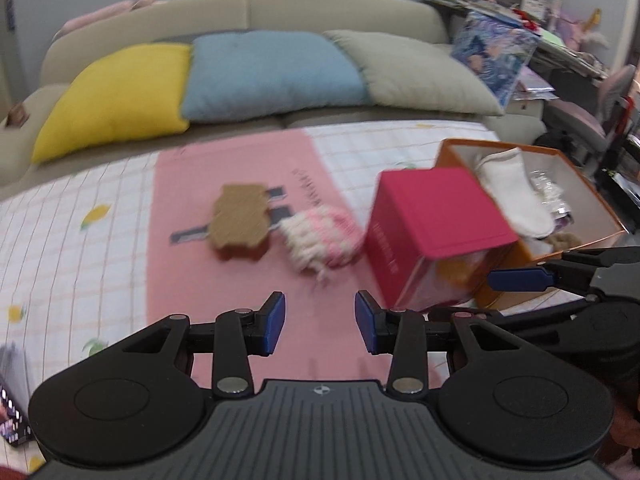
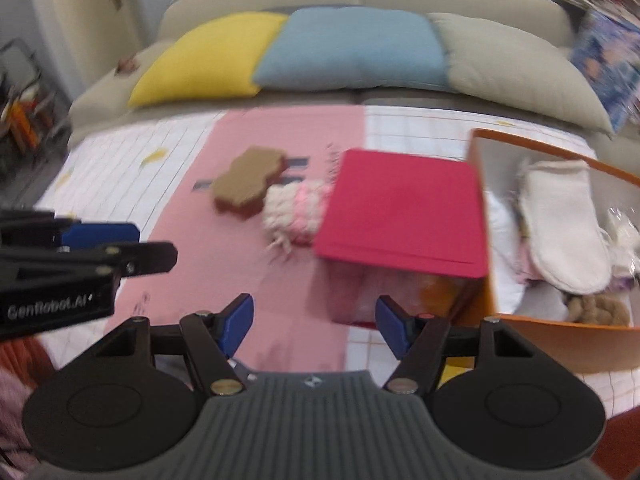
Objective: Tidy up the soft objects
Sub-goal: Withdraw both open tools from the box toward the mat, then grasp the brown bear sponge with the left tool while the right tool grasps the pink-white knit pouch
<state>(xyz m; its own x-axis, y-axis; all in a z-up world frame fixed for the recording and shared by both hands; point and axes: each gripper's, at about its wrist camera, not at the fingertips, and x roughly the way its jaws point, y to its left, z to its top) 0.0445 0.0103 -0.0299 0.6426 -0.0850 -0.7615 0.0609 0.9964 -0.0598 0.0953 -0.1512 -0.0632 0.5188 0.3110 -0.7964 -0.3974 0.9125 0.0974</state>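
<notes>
Meanwhile, both grippers hover above a pink mat (image 1: pixel 240 292) laid over a white checked cloth: the left gripper (image 1: pixel 320 322) has its blue pads spread with nothing between them, and the right gripper (image 2: pixel 314 330) is likewise parted and empty. Ahead on the mat lie a brown wavy-edged sponge (image 1: pixel 240 220) and, just beside it, a fluffy pink-and-white knitted bundle (image 1: pixel 320 240). To their right stands a magenta box (image 1: pixel 432 232) against an open orange box (image 2: pixel 560 340) holding a white mitten (image 2: pixel 560 224).
</notes>
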